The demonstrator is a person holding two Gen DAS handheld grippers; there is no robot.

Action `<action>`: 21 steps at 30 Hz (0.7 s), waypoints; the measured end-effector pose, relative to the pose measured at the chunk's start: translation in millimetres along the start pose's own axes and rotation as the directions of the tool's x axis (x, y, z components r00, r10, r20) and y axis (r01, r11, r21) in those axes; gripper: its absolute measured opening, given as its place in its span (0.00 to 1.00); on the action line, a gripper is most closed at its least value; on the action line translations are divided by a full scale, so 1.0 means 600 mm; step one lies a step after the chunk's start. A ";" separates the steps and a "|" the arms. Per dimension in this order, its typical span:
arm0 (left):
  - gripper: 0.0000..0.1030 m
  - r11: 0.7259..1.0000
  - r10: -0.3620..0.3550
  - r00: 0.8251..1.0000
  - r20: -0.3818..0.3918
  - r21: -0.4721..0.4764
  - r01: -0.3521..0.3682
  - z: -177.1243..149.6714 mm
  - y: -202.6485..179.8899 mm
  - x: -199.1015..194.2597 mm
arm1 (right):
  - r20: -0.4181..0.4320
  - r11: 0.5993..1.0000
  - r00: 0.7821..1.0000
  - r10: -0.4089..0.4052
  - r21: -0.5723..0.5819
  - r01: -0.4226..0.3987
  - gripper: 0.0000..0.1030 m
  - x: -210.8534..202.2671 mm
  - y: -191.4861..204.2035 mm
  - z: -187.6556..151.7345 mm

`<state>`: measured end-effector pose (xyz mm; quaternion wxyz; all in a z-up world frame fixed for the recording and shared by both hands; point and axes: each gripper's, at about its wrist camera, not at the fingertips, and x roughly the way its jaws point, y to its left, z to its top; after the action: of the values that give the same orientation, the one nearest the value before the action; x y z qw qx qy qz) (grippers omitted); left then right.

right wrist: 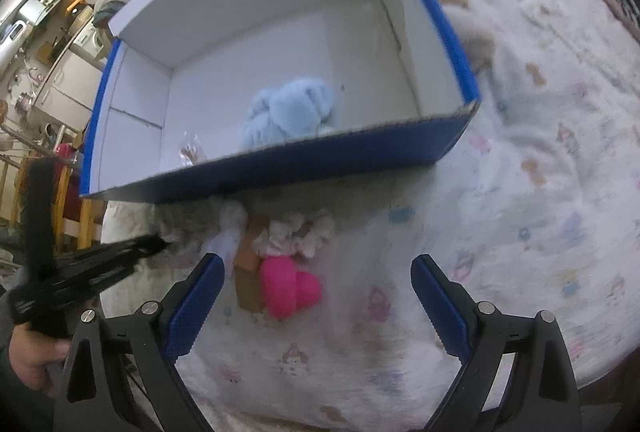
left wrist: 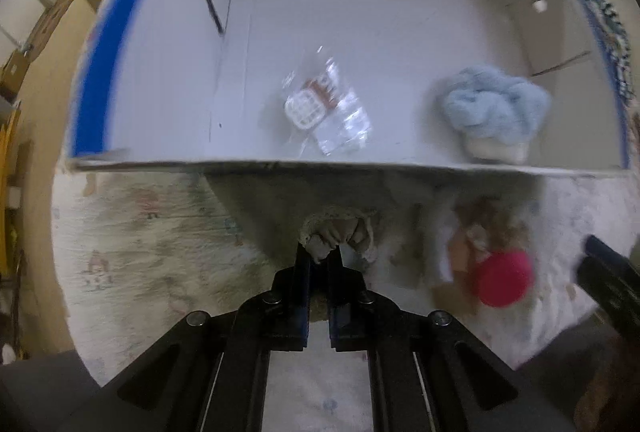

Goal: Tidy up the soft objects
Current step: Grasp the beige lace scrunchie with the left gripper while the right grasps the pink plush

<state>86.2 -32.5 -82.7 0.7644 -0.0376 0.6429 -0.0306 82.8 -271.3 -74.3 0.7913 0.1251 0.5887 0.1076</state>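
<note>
The left gripper (left wrist: 319, 256) is pinching a soft grey-brown cloth thing (left wrist: 340, 232), lifted just outside the near wall of the big blue cardboard box with white insides (left wrist: 160, 163). The box sits on a bed with a white printed blanket (right wrist: 520, 172). I think the cloth thing is meant to go into the box.

It could go wrong here. The cloth hangs lower than the top of the near wall, so it may catch on that wall and slip out of the pinch, or push the light box away.

Inside the box lies a fluffy light blue plush toy (right wrist: 292, 112) near one side, and a clear plastic packet with a small white grid piece (left wrist: 324, 108) in the middle. There is plenty of bare floor in the box between them.

The right gripper (right wrist: 316, 296) is spread wide and holds nothing. It hovers over a pile on the blanket: a bright pink round soft thing (right wrist: 288, 288), a brown piece (right wrist: 248, 272) and a white frilly cloth (right wrist: 300, 232), all close to the box wall.
</note>
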 end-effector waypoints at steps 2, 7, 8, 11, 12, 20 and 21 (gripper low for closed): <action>0.06 1.000 0.001 0.999 0.034 0.017 -0.001 -0.006 0.004 -0.024 | -0.016 1.000 1.000 -0.011 -0.003 0.011 0.98 0.010 0.003 -0.002; 0.06 0.998 0.016 0.995 0.103 0.056 -0.022 -0.025 0.014 -0.068 | -0.071 0.999 0.997 -0.039 -0.035 0.037 0.94 0.043 0.023 -0.007; 0.06 0.998 0.019 0.993 0.115 0.062 -0.026 -0.030 0.017 -0.075 | -0.084 0.998 0.995 -0.045 -0.046 0.041 0.90 0.051 0.030 -0.008; 0.06 0.997 0.028 0.991 0.133 0.061 -0.036 -0.051 0.041 -0.090 | -0.129 0.996 0.990 -0.052 -0.080 0.042 0.79 0.075 0.047 -0.014; 0.06 0.998 0.025 0.991 0.131 0.058 -0.033 -0.045 0.046 -0.087 | -0.139 0.995 0.989 -0.059 -0.091 0.046 0.77 0.082 0.052 -0.016; 0.06 1.000 0.011 0.994 0.112 0.012 -0.013 -0.049 0.069 -0.087 | -0.192 0.986 0.976 -0.106 -0.144 0.079 0.74 0.121 0.082 -0.024; 0.06 1.000 0.010 0.994 0.113 0.009 -0.012 -0.048 0.069 -0.087 | -0.193 0.985 0.975 -0.114 -0.146 0.087 0.74 0.122 0.081 -0.024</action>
<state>48.7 13.4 -40.3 0.8000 -0.0320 0.5985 -0.0274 88.7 -201.0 -128.8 0.7391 0.0290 0.6623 0.1196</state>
